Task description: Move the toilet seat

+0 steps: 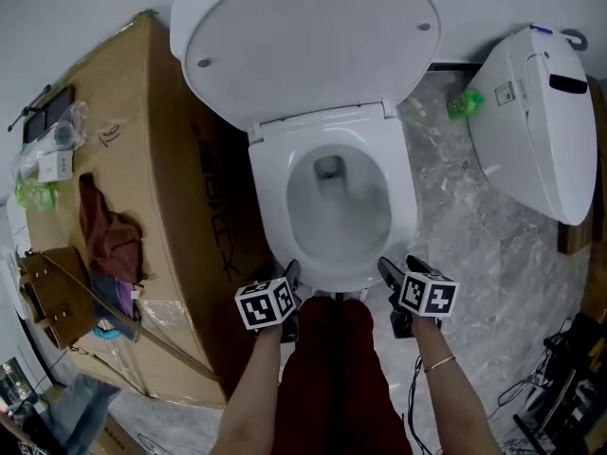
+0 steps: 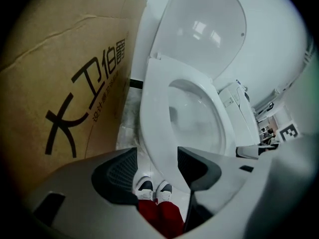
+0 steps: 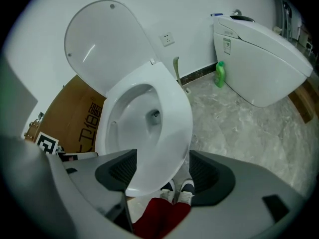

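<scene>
Bright, even light — fisheye bending, dark vignetted corners in both gripper views.

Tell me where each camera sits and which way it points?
Head view: on the person's head, looking steeply down at the toilet seat, raised lid and cardboard box; shows both forearms, red trousers, left gripper and right gripper.
Left gripper view: rides the left gripper, looking along its open jaws up the seat towards the lid; shows trousers and shoes.
Right gripper view: likewise on the right gripper, the seat's front rim between its open jaws.
Shared: both gripper views show seat, lid and shoes.
</scene>
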